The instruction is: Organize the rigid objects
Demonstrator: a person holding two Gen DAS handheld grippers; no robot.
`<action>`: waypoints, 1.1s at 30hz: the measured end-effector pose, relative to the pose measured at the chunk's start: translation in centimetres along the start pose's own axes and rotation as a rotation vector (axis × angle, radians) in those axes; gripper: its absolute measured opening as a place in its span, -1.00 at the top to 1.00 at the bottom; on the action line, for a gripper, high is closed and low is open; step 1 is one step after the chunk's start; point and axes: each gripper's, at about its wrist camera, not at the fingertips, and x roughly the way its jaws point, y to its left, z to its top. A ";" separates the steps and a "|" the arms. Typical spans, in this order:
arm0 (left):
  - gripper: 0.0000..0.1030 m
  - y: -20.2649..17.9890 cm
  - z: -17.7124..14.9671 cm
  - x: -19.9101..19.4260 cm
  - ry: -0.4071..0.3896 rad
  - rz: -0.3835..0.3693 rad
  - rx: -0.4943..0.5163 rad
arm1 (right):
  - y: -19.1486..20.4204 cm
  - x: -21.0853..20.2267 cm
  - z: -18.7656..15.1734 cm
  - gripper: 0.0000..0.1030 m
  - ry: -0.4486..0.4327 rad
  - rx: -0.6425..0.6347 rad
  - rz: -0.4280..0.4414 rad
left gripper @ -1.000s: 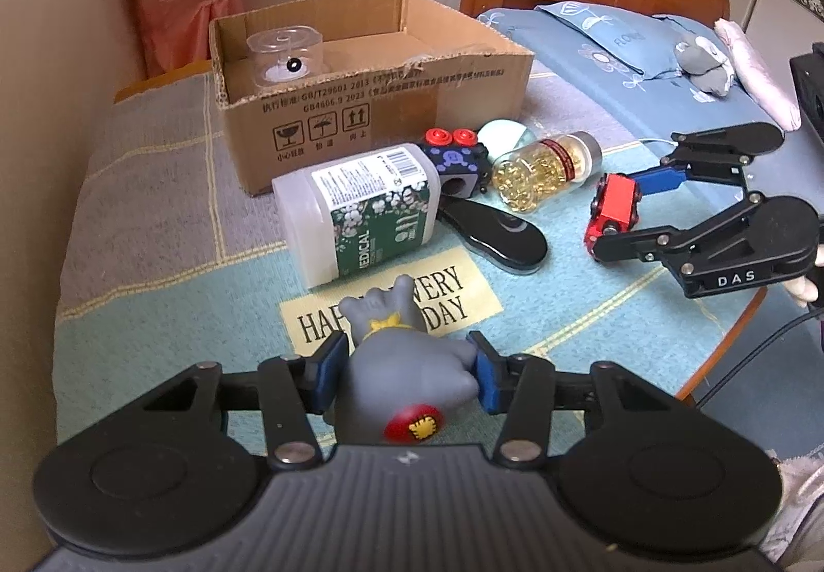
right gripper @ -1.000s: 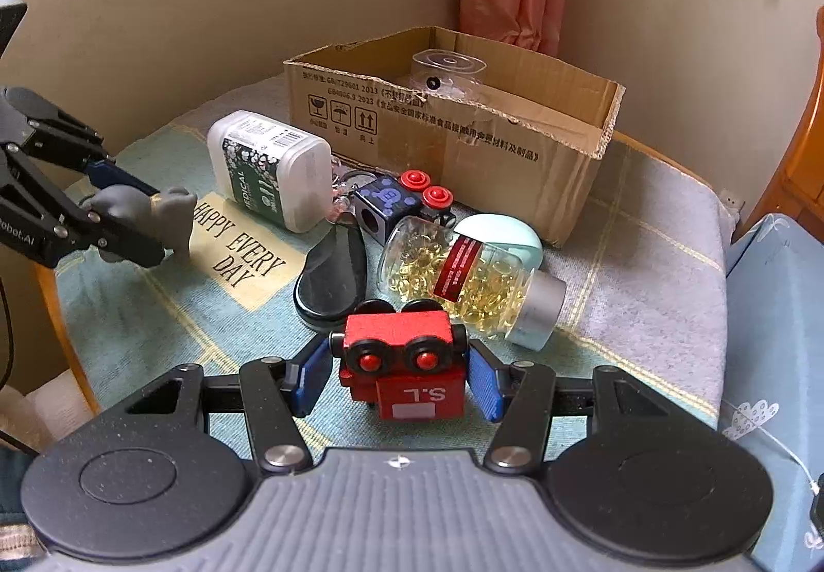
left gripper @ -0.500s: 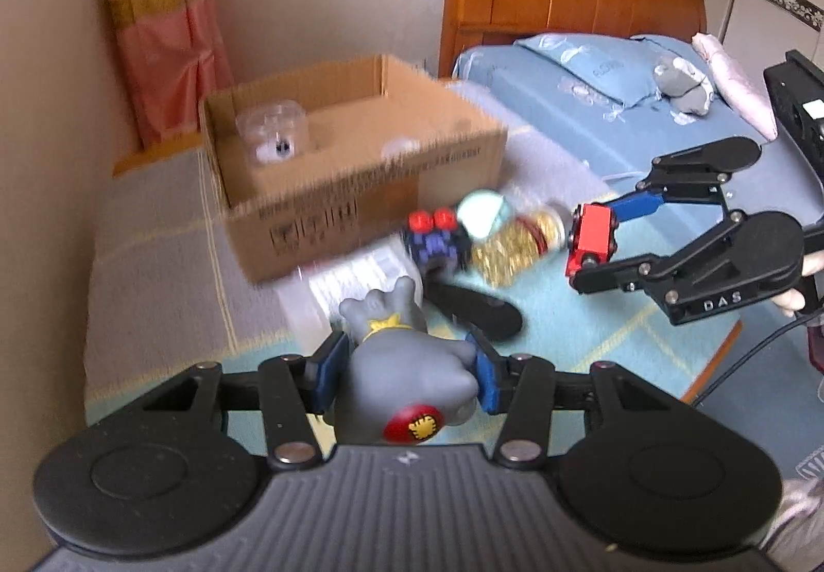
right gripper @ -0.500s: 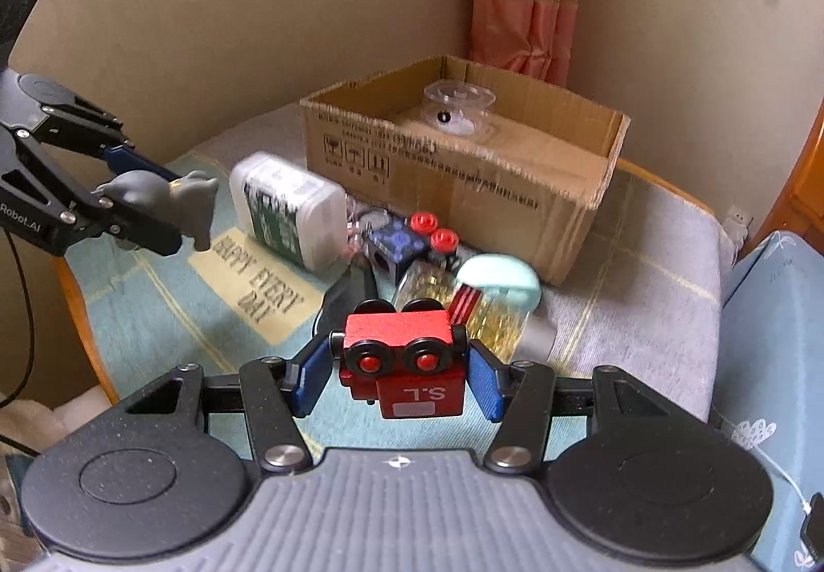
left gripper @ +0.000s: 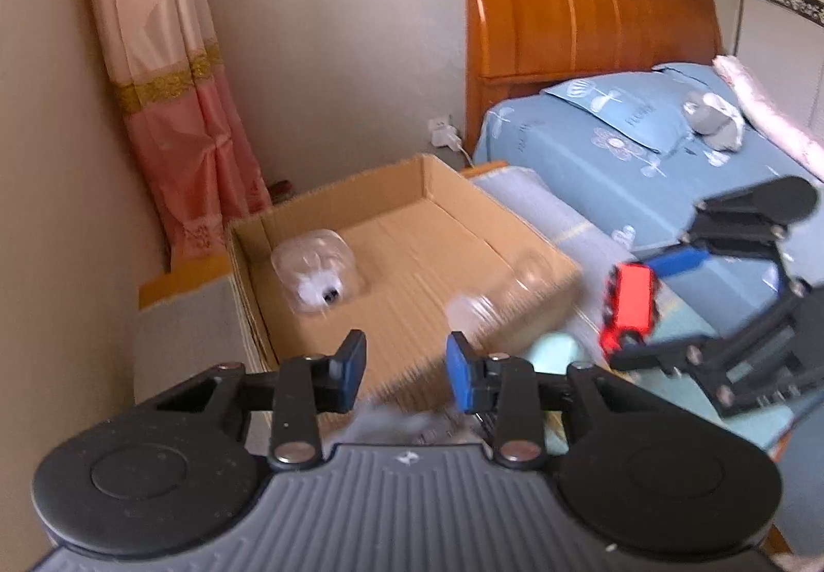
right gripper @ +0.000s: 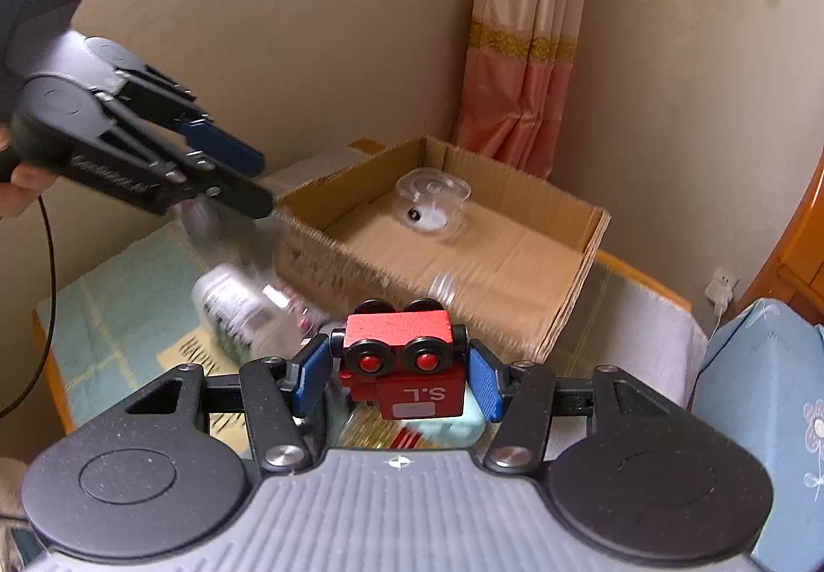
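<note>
Clenching the red toy train (right gripper: 399,340) by its two sides, the right gripper (right gripper: 399,379) carries it in the air, wheels up and the letters on its end upside down; just under it a mint-lidded jar (right gripper: 453,428) lies on the tabletop (right gripper: 103,304), near the front edge.

The left gripper (left gripper: 404,366) has its jaws drawn in as far as they go, though a gap remains between the blue pads (left gripper: 350,366) and the box shows through it; a blurred grey toy (right gripper: 206,222) sits just beneath the fingers, and I cannot tell whether it is pinched or loose; a person's hand (right gripper: 20,186) grips the handle.

Beyond both stands the open cardboard box (right gripper: 515,191) at the far end of the tabletop, by the corner with the pink curtain (right gripper: 520,57); a clear plastic container (right gripper: 432,204) rests in the box's far corner; a white bottle (right gripper: 237,314), blurred, lies on the tabletop just before the box's near wall; a bed (left gripper: 592,150) with blue bedding flanks the right edge.
</note>
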 end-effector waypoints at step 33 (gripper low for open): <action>-0.61 7.8 -7.4 -2.8 0.020 0.264 -0.258 | -1.8 3.8 7.7 -0.88 -0.039 0.025 -0.051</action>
